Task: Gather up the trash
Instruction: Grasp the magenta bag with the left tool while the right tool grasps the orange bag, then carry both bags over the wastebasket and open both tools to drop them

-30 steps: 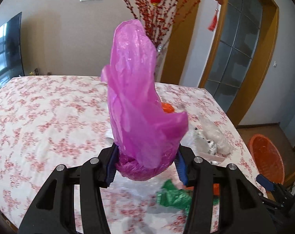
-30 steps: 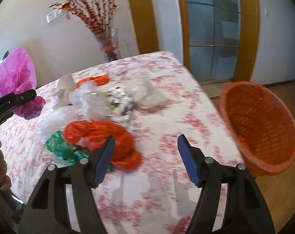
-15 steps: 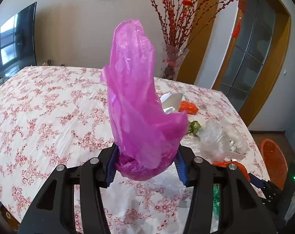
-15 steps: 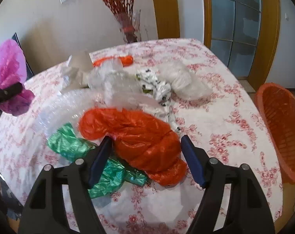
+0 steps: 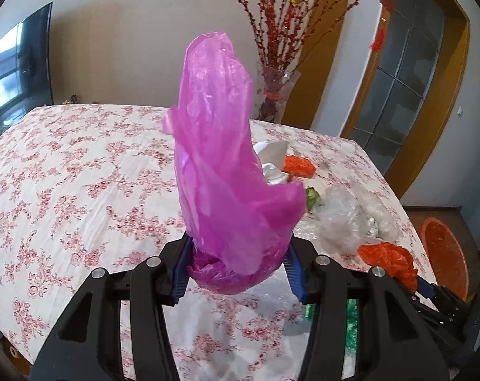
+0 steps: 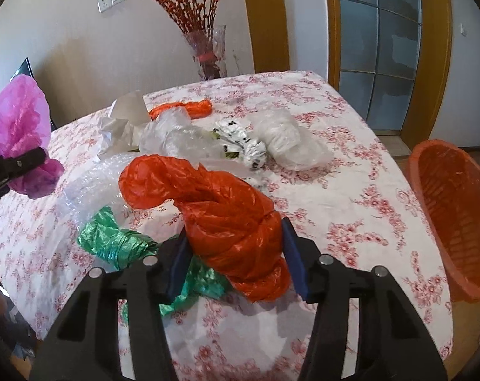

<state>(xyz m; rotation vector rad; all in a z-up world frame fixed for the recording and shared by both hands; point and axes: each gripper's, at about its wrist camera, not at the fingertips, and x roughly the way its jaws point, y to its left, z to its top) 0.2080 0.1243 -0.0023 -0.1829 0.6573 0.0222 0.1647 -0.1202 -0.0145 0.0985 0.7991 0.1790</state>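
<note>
I hold both claws tilted down over the table (image 5: 65, 165) with its red-flowered cloth. My left gripper (image 5: 238, 273) is clamped on the bunched bottom of the purple plastic bag (image 5: 220, 158), which stands up tall between the blue pads and blocks much of that camera's middle view. My right gripper (image 6: 236, 257) has just been closing, and its blue pads now sit against both sides of the twisted orange plastic bag (image 6: 214, 203), squeezing its thick lower end. Just beside that bag on its left lies a crumpled green bag (image 6: 112, 238), partly under my left finger, and beneath and behind them spreads a sheet of bubble wrap (image 6: 90, 181). Further back are clear plastic bags (image 6: 281, 139), a black-and-white printed wrapper (image 6: 240, 143), crumpled white paper (image 6: 122, 120) and a second, smaller orange bag (image 6: 185, 109). The orange basket (image 6: 456, 216) stands off the table's right edge, well apart from the trash pile. A glass vase with red branches (image 6: 208, 54) stands past the table's far edge. Compared with a second ago, my right claw has come forward from open cloth onto the orange bag, which now fills the gap between its fingers, while my left claw holds the purple bag just as before.
</note>
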